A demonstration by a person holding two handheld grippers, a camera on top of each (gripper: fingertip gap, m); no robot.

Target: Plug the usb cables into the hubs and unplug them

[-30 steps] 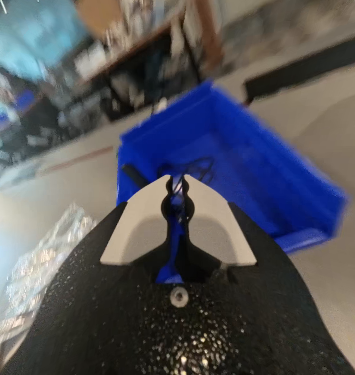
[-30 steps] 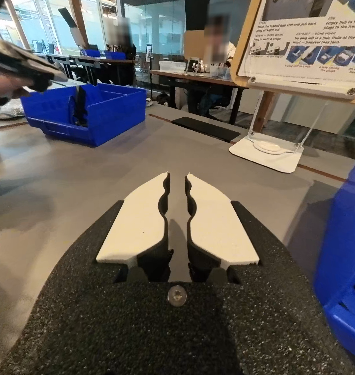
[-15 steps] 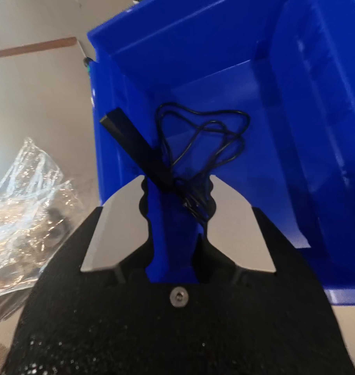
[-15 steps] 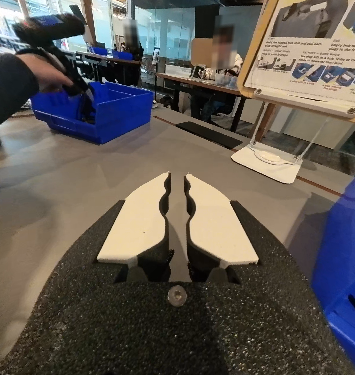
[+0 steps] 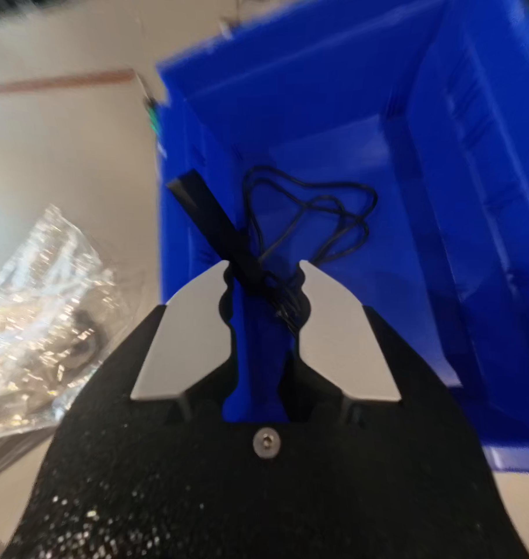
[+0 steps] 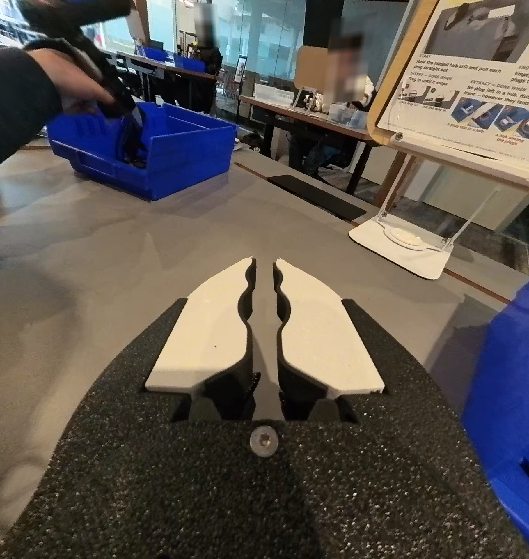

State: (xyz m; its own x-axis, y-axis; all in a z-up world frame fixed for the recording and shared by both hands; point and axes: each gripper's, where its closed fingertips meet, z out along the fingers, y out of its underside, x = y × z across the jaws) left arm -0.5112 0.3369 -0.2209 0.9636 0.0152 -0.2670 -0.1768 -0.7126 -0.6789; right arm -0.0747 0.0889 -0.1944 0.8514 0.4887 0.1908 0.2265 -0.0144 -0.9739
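Note:
In the left wrist view a black bar-shaped hub [image 5: 206, 217] leans against the left wall of a blue bin [image 5: 317, 99]. Thin black USB cables [image 5: 314, 208] lie looped beside it on the bin floor. My left gripper [image 5: 264, 266] is open inside the bin, with the hub's near end and the cable bundle between its jaws. My right gripper [image 6: 264, 258] is shut with only a narrow slit and holds nothing; it hovers over the grey table [image 6: 121, 257]. The right wrist view shows the left gripper [image 6: 127, 121] far off, reaching into the same blue bin [image 6: 190, 157].
A crinkled clear plastic bag [image 5: 45, 302] lies left of the bin. A second blue bin [image 6: 514, 393] is close on the right. An instruction board [image 6: 469, 75] on a white stand [image 6: 402, 245] and a black strip [image 6: 314, 196] sit at the table's far side.
The left gripper dropped into the bin and opened from nearly shut; its jaws have since narrowed a little around the hub's end. The right gripper has hardly moved.

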